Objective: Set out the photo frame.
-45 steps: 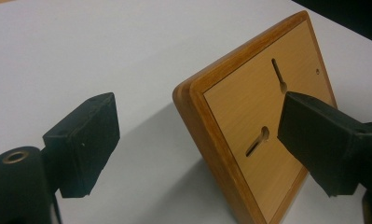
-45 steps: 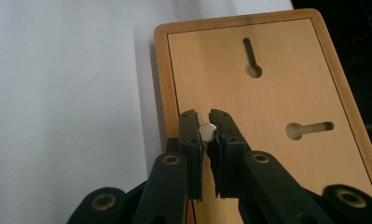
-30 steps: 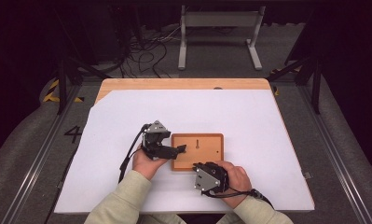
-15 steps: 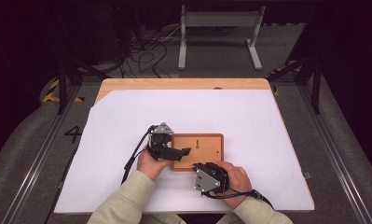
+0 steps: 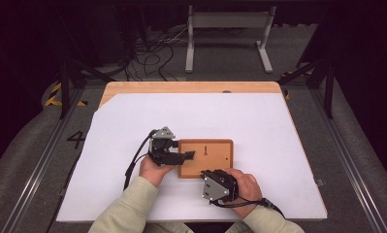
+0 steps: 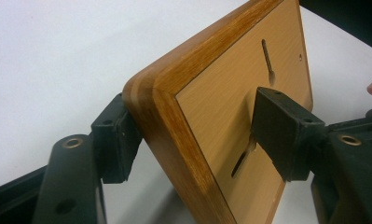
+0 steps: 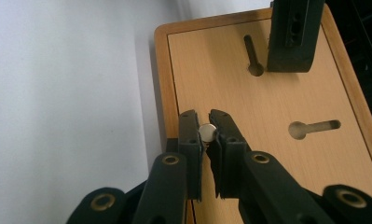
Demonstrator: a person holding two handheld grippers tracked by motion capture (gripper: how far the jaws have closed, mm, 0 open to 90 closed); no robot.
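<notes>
A flat wooden board (image 5: pixel 215 154) with keyhole slots lies on the white sheet near the front. My left gripper (image 5: pixel 188 156) reaches over the board's left edge. In the left gripper view its jaws (image 6: pixel 193 135) have just been closing and now sit either side of the board (image 6: pixel 211 107), one pad at the back edge, the other on the face beside a slot. My right gripper (image 5: pixel 209 173) is at the board's front edge. It is shut (image 7: pixel 207 126) on a small silver disc (image 7: pixel 208 132), held just over the board (image 7: pixel 267 107). One left jaw (image 7: pixel 291 37) shows farther off.
The white sheet (image 5: pixel 133 121) covers most of the wooden table (image 5: pixel 191 87). Beyond the far edge, a metal stand (image 5: pixel 227 29) and loose cables (image 5: pixel 152 48) lie on the dark floor. Floor rails run along both sides of the table.
My left gripper has shifted right onto the board's left edge and its jaws have narrowed around it. The right gripper has stayed in place.
</notes>
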